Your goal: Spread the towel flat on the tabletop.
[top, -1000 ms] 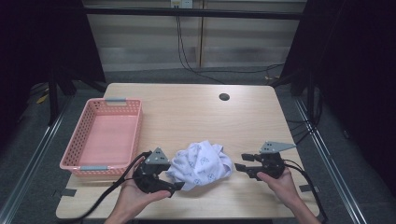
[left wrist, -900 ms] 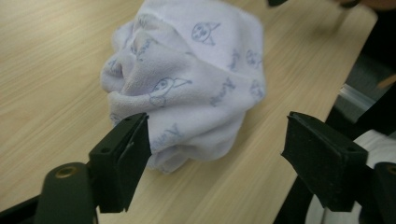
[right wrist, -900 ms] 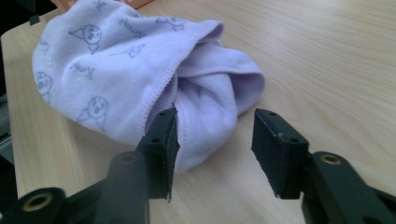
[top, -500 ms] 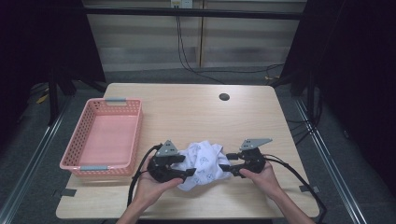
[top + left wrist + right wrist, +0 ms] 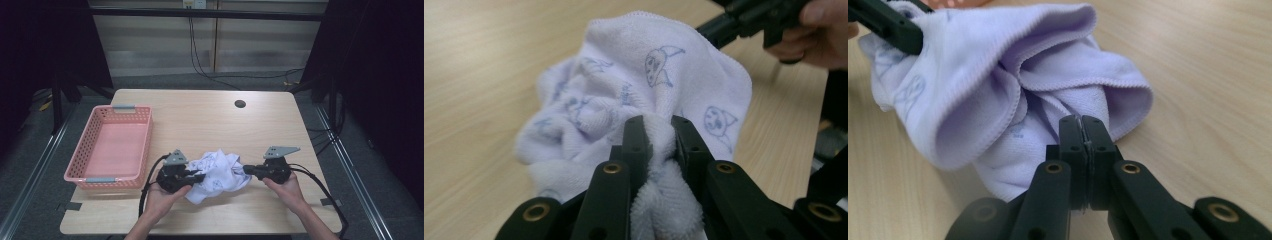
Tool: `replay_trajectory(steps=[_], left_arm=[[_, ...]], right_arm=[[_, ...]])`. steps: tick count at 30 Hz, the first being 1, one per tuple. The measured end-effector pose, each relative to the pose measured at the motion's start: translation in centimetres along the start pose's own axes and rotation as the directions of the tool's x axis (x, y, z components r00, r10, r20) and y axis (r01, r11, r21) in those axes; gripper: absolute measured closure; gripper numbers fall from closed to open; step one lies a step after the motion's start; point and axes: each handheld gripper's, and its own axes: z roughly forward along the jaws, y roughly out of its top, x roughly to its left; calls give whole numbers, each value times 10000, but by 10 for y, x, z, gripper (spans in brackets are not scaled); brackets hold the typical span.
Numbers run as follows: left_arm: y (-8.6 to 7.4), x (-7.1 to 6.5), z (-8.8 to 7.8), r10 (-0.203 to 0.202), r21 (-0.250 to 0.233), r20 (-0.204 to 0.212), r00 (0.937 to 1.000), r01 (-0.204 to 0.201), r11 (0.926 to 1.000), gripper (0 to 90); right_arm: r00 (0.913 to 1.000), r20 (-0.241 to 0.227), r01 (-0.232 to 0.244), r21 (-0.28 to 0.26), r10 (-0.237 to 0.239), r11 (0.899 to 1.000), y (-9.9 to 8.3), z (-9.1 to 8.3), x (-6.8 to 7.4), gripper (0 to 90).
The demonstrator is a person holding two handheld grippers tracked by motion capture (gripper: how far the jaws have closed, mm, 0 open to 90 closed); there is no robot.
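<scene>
left claw (image 5: 658,125) and right claw (image 5: 1081,124), jaws just closed, each pinching a fold of the crumpled white towel (image 5: 217,172) on the desk (image 5: 200,120).

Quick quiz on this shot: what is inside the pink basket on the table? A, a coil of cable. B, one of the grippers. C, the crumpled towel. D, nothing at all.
D: in the high view the pink basket shows only its bare floor, while the towel lies on the table to its right, pinched between the left gripper and the right gripper.
</scene>
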Motion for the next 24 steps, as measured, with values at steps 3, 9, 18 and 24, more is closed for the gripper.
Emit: replay_trajectory(steps=[3,9,18,24], left_arm=[[4,9,-18,-223,-570,-229,9995,210,9982,789],[17,21,-50,-600,-1520,-612,9963,501,9871,793],[42,26,-73,-493,-2423,-699,9963,310,9697,794],[63,19,-74,-214,-2584,-459,9987,88,9660,778]], right_arm=[[9998,156,-94,-168,96,9998,3,-6,-3,897],[9944,871,-483,-1314,601,9901,17,-45,-20,899],[9813,1805,-235,-2305,664,9728,46,-93,-41,900],[9775,2067,174,-2744,413,9615,73,-105,-41,900]])
